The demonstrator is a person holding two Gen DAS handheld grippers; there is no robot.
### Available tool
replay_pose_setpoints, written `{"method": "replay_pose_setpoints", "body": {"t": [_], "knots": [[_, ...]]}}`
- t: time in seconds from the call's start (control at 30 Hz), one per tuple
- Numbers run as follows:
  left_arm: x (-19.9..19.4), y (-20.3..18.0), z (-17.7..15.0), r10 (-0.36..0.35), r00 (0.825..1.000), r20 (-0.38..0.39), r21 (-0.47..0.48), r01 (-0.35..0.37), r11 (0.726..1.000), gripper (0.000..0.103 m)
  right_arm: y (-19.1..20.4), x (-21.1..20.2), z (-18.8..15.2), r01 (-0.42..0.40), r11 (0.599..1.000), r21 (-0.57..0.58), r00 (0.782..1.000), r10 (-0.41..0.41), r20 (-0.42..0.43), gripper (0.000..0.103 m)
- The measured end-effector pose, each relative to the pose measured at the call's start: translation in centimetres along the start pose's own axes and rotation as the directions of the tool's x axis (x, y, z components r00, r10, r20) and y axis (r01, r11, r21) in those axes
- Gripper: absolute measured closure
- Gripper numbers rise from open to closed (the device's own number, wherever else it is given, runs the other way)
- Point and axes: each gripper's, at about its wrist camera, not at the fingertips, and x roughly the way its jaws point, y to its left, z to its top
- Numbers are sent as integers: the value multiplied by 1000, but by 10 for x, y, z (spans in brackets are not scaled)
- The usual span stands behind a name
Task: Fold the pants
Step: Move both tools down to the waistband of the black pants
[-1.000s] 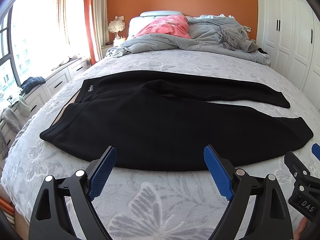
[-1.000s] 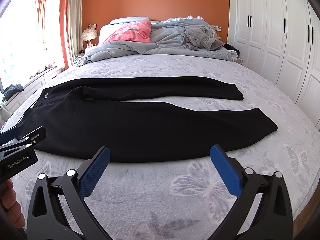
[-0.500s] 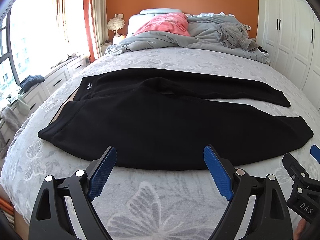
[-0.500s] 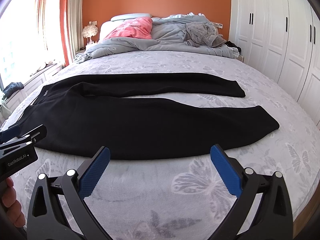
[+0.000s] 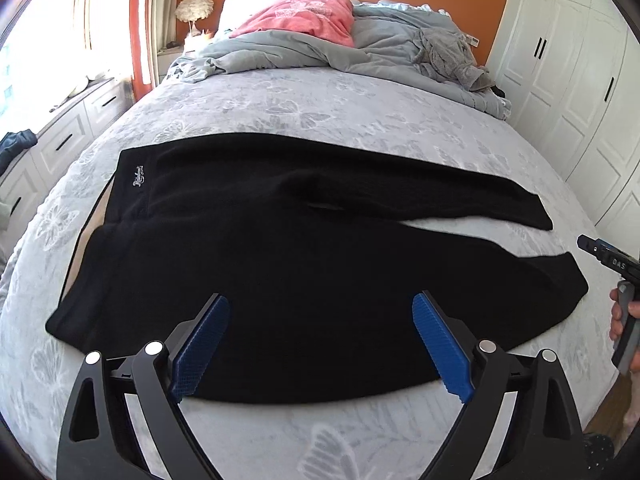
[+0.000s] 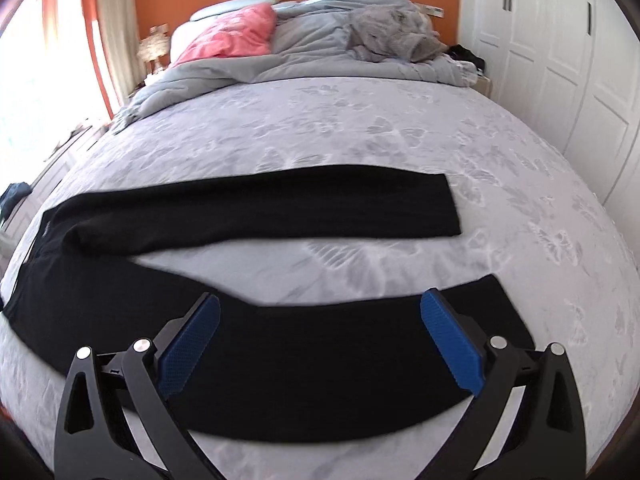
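Black pants (image 5: 304,264) spread flat across the near part of the bed (image 5: 360,108), waistband to the left, the two legs running right and splitting into a V with bare bedspread between them. Far leg ending in a squared cuff (image 6: 450,204); near leg ending close to the bed's right side. No boxes, baskets or bins in view — only the white drawers (image 5: 60,140) under the window and the closed wardrobe (image 5: 580,92) on the right, contents hidden.

Left gripper (image 5: 320,344) spread wide, holding nothing, blue pads (image 5: 200,344) hovering over the near edge of the seat and thigh area. Right gripper (image 6: 320,344) likewise wide apart and empty, poised over the near leg, toward its cuff end; also seen at the right margin of the left view.

Beyond the pants, a broad stretch of patterned bedspread — then a heaped grey duvet (image 5: 288,48) and pink pillow (image 5: 308,16) against the headboard. Narrow strip of bed between the pants' near edge and the mattress edge.
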Motion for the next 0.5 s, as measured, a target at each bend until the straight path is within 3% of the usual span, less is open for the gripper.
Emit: {"method": "replay_pose_setpoints", "body": {"t": [0.17,0.23,0.3,0.4,0.5], "knots": [[48,88,85,127,991,-49,-146,-133,980,12,-88,86,56,42,977,211,998,-33,-49,5],[67,130,112,174,983,-60,-228,-183,956,12,-112,112,69,33,958,286,999,-20,-47,5],[90,174,135,251,964,-85,-317,-265,911,12,-127,135,80,43,943,329,998,-24,-61,5],[131,221,163,309,941,-141,-355,-340,871,12,-143,167,94,75,937,342,995,-49,-83,5],[176,255,173,252,941,-225,-389,-324,862,12,-152,187,103,65,936,347,996,-39,-81,5]]}}
